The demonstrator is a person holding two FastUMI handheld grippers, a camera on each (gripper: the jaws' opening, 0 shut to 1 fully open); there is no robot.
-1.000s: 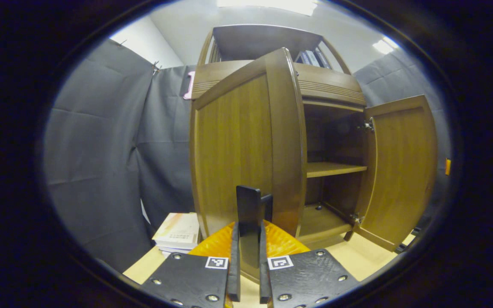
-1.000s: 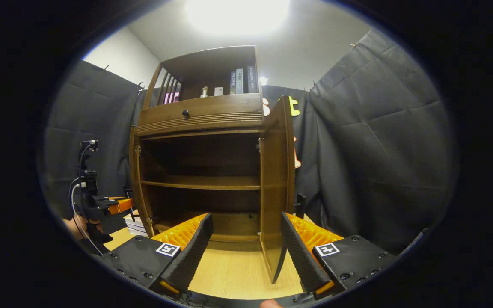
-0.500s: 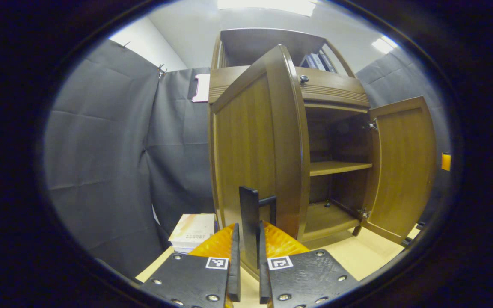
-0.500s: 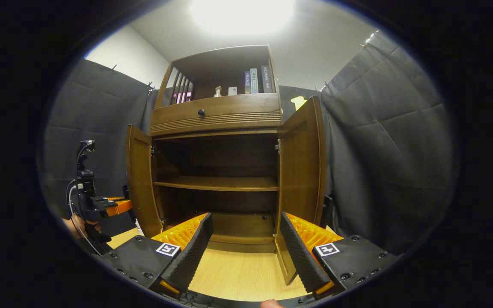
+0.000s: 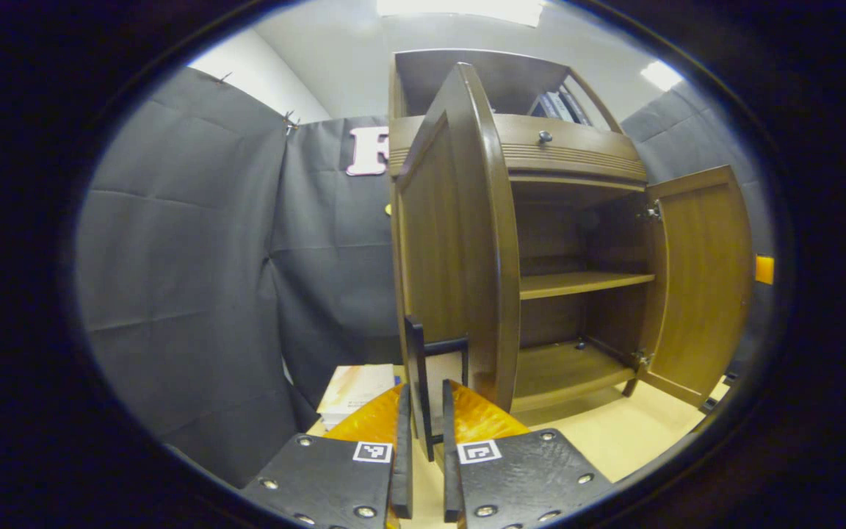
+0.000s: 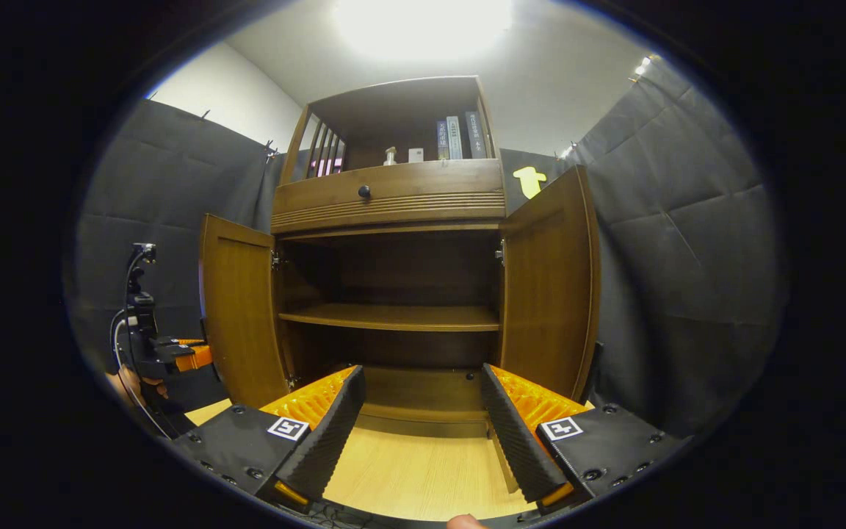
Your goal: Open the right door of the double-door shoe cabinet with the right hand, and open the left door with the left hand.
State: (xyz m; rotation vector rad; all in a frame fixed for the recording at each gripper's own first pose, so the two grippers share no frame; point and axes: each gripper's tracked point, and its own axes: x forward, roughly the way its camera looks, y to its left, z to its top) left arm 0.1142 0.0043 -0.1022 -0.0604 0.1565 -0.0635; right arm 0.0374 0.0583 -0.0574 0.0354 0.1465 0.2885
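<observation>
Left gripper view, nearest first. Left gripper [image 5: 423, 470]: fingers nearly together, pinching the black handle [image 5: 417, 371] of the left door [image 5: 452, 242] in the narrow gap between the pads. Handle upright, fixed near the door's free edge. Left door swung well out from the shoe cabinet [image 5: 570, 154], seen almost edge-on, rising straight ahead of the fingers. Just left of the door, low down: stack of books [image 5: 355, 389] on the light wooden floor [image 5: 628, 441]. Beyond the door: cabinet interior exposed, with one middle shelf [image 5: 577, 283] and the bottom board below it. Right door [image 5: 702, 279] at the far side, swung open on its hinges. Above the opening: drawer front with a small dark knob [image 5: 544, 137].

Right gripper view, nearest first. Right gripper [image 6: 423, 426]: fingers spread wide, holding nothing, ribbed black pads facing each other over the floor. Straight ahead: cabinet with both doors open, left door at the left of the opening, right door at the right, each standing roughly square to the cabinet front. Interior dark, with the shelf across the middle. Drawer with knob above; open top compartment holding upright books [image 6: 460, 137] and small items too small to identify. Far left, apart from the cabinet: left gripper with cable, held in a hand [image 6: 125, 382], beside the left door's outer face.
</observation>
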